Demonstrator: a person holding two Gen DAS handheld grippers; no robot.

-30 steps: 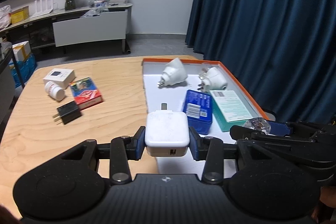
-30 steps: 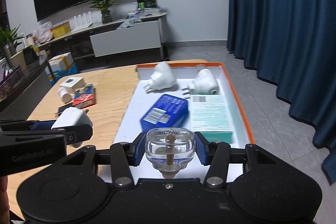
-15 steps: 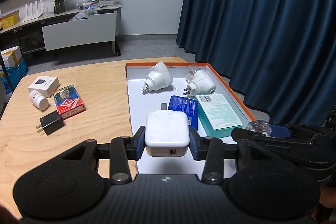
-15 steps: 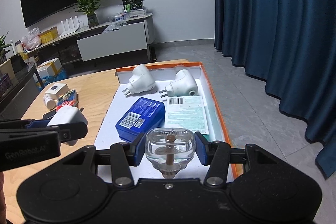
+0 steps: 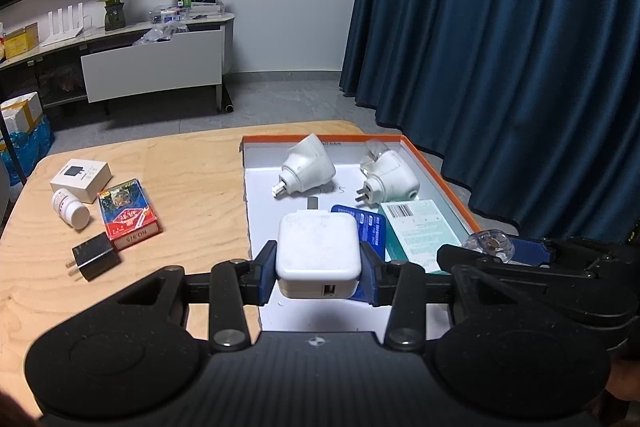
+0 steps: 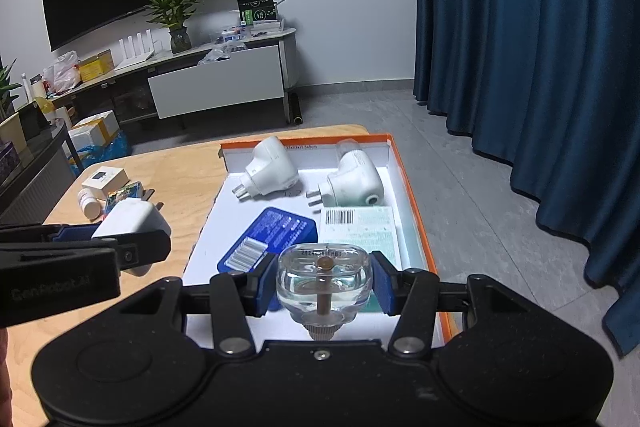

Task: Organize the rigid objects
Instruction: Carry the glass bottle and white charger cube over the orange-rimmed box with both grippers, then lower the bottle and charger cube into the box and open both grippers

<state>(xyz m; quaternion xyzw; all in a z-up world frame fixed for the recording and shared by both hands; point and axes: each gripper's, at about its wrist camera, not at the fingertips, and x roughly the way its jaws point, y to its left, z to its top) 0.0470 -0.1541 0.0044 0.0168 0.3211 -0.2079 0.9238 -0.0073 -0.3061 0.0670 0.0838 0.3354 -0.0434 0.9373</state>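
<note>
2 items are in transit: the left gripper (image 5: 318,273) clamps a white charger (image 5: 317,251), the right gripper (image 6: 324,287) a clear bottle (image 6: 324,285), both above the near end of the orange-rimmed tray (image 5: 440,179). Next, I judge, each needs lowering onto bare tray floor at 6 o'clock of the blue case (image 6: 272,239) and releasing. Another 4 items wait on the table (image 5: 192,187) at 9 o'clock.

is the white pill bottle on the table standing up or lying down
Lying down. The white pill bottle rests on its side on the wooden table, cap end toward the white box, beside the red card box.
</note>
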